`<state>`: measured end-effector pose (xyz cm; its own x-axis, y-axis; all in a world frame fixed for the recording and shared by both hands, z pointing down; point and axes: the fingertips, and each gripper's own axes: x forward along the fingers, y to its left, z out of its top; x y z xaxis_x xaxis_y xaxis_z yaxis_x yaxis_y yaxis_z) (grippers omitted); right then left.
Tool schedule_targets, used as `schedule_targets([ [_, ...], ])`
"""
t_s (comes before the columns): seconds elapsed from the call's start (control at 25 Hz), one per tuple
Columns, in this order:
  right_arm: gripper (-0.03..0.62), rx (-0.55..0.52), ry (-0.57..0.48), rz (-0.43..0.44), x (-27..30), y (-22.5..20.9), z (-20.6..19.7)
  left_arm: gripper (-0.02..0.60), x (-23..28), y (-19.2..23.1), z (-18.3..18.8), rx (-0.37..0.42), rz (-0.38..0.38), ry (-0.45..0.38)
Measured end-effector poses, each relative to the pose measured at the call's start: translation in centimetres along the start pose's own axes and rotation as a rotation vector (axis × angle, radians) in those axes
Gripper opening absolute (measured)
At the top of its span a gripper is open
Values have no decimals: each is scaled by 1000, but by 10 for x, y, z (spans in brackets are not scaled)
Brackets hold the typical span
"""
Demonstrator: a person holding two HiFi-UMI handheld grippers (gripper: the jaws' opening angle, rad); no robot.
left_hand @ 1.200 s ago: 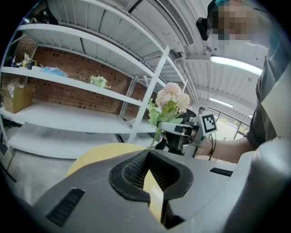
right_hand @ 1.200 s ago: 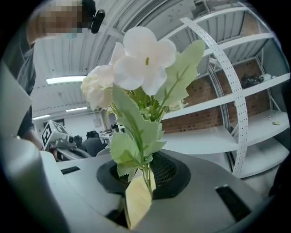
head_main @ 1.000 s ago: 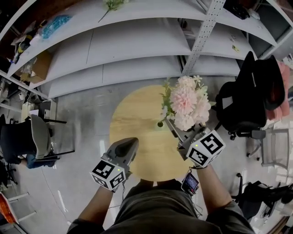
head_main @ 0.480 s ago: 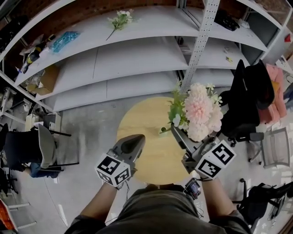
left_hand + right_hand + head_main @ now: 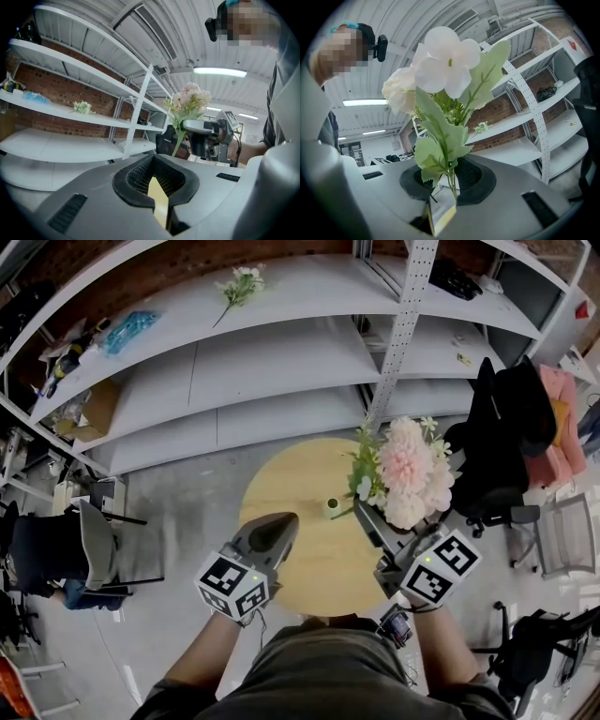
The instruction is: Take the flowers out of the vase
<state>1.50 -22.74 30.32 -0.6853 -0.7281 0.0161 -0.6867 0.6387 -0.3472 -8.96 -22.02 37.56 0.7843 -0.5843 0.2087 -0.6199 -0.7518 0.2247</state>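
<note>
A small pale vase (image 5: 330, 507) stands on the round wooden table (image 5: 281, 474). Just right of it, my right gripper (image 5: 359, 512) is shut on the green stems of a bunch of pink and white flowers (image 5: 408, 470). In the right gripper view the stems (image 5: 451, 180) pass between the jaws of the right gripper (image 5: 447, 187), leaves and white blooms (image 5: 440, 65) above. The stems' lower end hangs close by the vase mouth; I cannot tell whether it is clear of it. My left gripper (image 5: 281, 521) hovers over the table's near left, shut and empty, as its jaws (image 5: 159, 192) show.
White shelving fills the back, with a loose flower sprig (image 5: 236, 285) and a blue packet (image 5: 127, 329) on the top shelf and a perforated metal upright (image 5: 398, 334). A black office chair (image 5: 497, 456) stands close at right, a grey chair (image 5: 89, 540) at left.
Both grippers have risen. The right one has carried the flowers up and to the right, away from the vase, whose pale top now shows.
</note>
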Motion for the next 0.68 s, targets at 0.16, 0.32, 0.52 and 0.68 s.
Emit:
schedule_targets([
  [0.16, 80, 5, 3, -12, -1, -4, -2, 9, 2, 0, 0, -4, -3, -2],
  [0.32, 78, 17, 10, -19, 3, -7, -2, 9, 2, 4, 3, -13, -3, 2],
  [0.52, 78, 22, 9, -16, -2, -11, -5, 9, 6, -1, -3, -17, 0, 2],
  [0.68, 78, 21, 13, -14, 1, -14, -8, 9, 10, 1, -3, -17, 0, -1],
])
